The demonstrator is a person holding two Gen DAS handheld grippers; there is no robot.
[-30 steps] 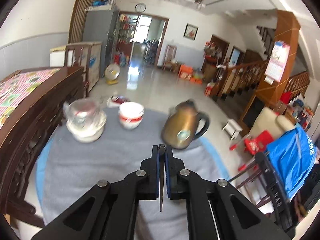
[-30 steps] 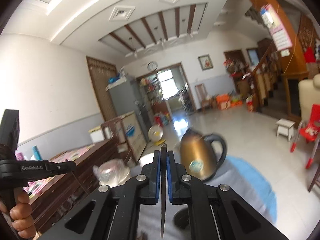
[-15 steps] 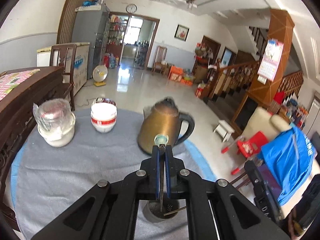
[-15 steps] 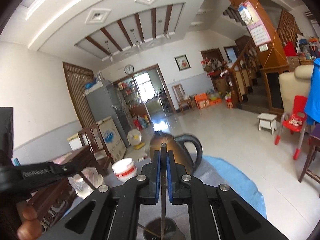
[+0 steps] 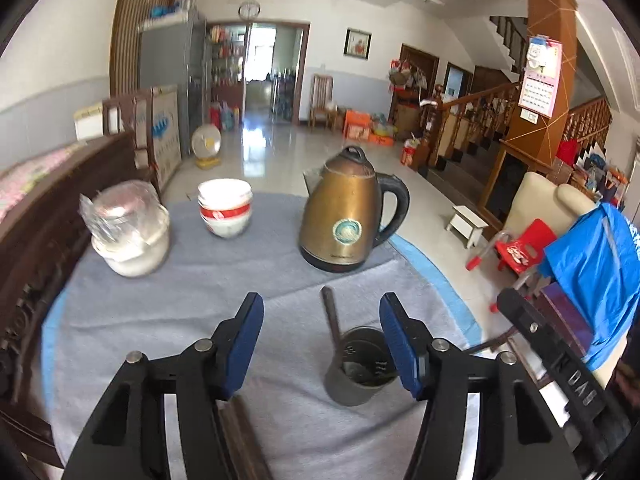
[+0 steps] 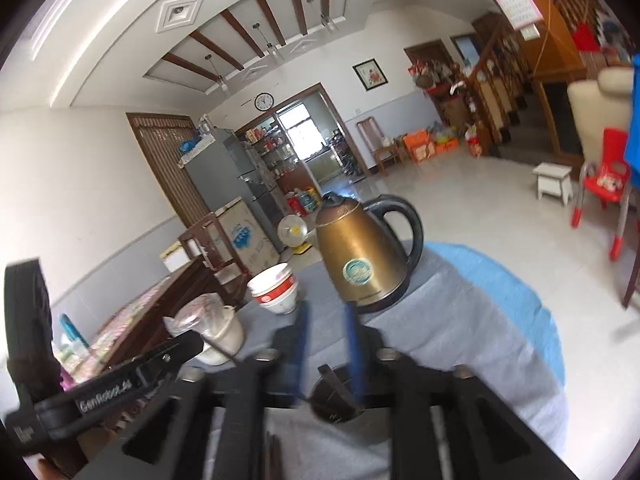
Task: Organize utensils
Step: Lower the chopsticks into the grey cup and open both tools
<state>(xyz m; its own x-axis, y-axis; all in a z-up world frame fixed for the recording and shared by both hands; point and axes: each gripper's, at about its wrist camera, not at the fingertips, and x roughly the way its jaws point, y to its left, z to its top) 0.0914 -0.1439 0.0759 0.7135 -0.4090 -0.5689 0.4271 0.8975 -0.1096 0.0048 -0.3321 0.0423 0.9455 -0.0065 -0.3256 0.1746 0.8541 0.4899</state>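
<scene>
Between the left gripper's [image 5: 322,340] blue pads nothing is held; its jaws are opening, about half spread, over the grey cloth [image 5: 200,280]; just right of its midline, partly behind the right pad, stands the cup [image 5: 360,376] with one dark utensil [image 5: 331,314] upright in it; below the left finger lie what look like chopsticks [image 5: 240,436], loose on the cloth; farther ahead stand the kettle [image 5: 344,216], the bowls [image 5: 225,208] and a wrapped pot [image 5: 130,232]. The right gripper [image 6: 328,356] is blurred, its jaws also opening and empty, the cup [image 6: 334,400] just below them. By my reading the sorting has barely begun: one piece is in the cup, the chopsticks are not yet gathered.
</scene>
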